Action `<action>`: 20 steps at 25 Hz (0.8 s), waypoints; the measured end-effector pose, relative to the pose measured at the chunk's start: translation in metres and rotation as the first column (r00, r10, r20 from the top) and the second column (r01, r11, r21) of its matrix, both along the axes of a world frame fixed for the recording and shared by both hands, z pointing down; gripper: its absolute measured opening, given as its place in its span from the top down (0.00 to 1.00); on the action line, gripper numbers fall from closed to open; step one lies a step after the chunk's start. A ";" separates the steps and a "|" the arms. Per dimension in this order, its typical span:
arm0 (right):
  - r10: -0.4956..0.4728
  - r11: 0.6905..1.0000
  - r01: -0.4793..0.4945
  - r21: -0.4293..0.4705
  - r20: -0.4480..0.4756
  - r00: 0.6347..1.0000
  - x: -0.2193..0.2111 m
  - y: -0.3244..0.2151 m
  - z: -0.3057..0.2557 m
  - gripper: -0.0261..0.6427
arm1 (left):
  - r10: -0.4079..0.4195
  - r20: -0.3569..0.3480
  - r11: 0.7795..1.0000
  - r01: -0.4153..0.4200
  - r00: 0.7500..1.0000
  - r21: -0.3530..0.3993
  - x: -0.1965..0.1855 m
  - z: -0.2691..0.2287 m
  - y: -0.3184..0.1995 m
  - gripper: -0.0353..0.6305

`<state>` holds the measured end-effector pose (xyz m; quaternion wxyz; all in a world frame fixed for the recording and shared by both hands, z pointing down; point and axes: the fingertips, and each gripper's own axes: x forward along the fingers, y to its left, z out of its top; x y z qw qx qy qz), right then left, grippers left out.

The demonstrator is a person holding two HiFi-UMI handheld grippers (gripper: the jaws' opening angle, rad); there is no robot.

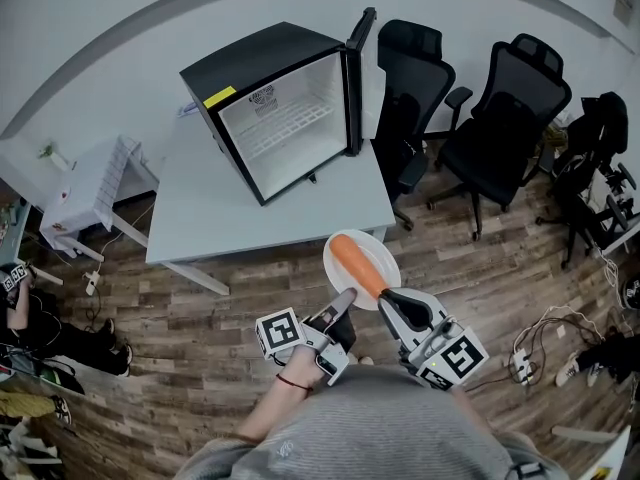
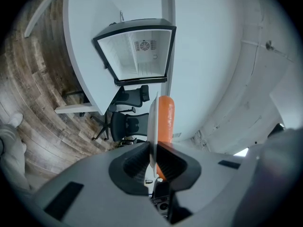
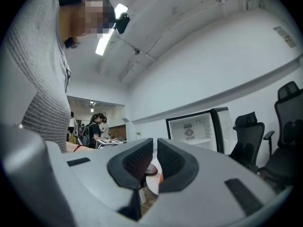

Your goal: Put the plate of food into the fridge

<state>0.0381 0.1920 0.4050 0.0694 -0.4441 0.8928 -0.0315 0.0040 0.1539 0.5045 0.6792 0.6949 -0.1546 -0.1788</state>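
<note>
A white plate (image 1: 379, 252) carrying a long orange piece of food (image 1: 358, 266) hangs above the wooden floor, just short of the table's near corner. My left gripper (image 1: 345, 298) is shut on the plate's near-left rim, and my right gripper (image 1: 390, 301) is shut on its near-right rim. In the left gripper view the plate (image 2: 152, 122) runs edge-on between the jaws (image 2: 152, 157), with the food (image 2: 165, 119) beside it. The right gripper (image 3: 155, 162) shows a sliver of plate (image 3: 153, 178) in its narrow gap. The black mini fridge (image 1: 285, 118) stands on the table with its door (image 1: 360, 78) swung open and its white inside bare.
The pale grey table (image 1: 250, 223) bears the fridge. Two black office chairs (image 1: 410, 98) (image 1: 505, 118) stand to the right of it. A white rack (image 1: 95, 188) sits to the left, a person (image 1: 20, 298) is at the left edge, and cables (image 1: 560, 328) lie on the floor at right.
</note>
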 end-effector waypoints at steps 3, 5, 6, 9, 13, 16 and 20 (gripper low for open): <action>-0.022 1.000 0.022 -0.008 0.010 1.000 -0.004 -0.001 0.000 0.93 | -0.009 -0.022 1.000 0.008 1.000 -0.009 0.001 -0.002 -0.005 0.88; -0.008 1.000 0.008 -0.007 -0.001 1.000 0.000 -0.008 0.003 0.93 | -0.012 -0.024 1.000 0.012 1.000 -0.010 0.002 -0.001 -0.011 0.88; -0.007 1.000 0.007 -0.007 -0.002 1.000 0.000 -0.012 0.004 0.93 | -0.013 -0.019 1.000 0.012 1.000 -0.011 0.001 0.001 -0.015 0.88; -0.017 1.000 0.017 -0.013 0.007 1.000 0.001 -0.024 0.005 0.93 | -0.013 -0.011 1.000 0.013 1.000 -0.012 0.003 0.007 -0.030 0.88; -0.008 1.000 0.008 -0.012 -0.002 1.000 0.008 -0.052 0.006 0.93 | -0.014 -0.034 1.000 0.013 0.999 -0.007 0.010 0.004 -0.057 0.88; -0.010 1.000 0.010 -0.004 -0.015 1.000 0.010 -0.082 0.004 0.93 | -0.020 -0.038 1.000 0.019 0.999 -0.006 0.011 0.003 -0.083 0.88; -0.064 0.998 0.064 -0.007 -0.019 0.998 -0.004 -0.121 -0.003 0.93 | -0.036 -0.029 0.999 0.036 0.999 -0.003 0.006 0.003 -0.124 0.88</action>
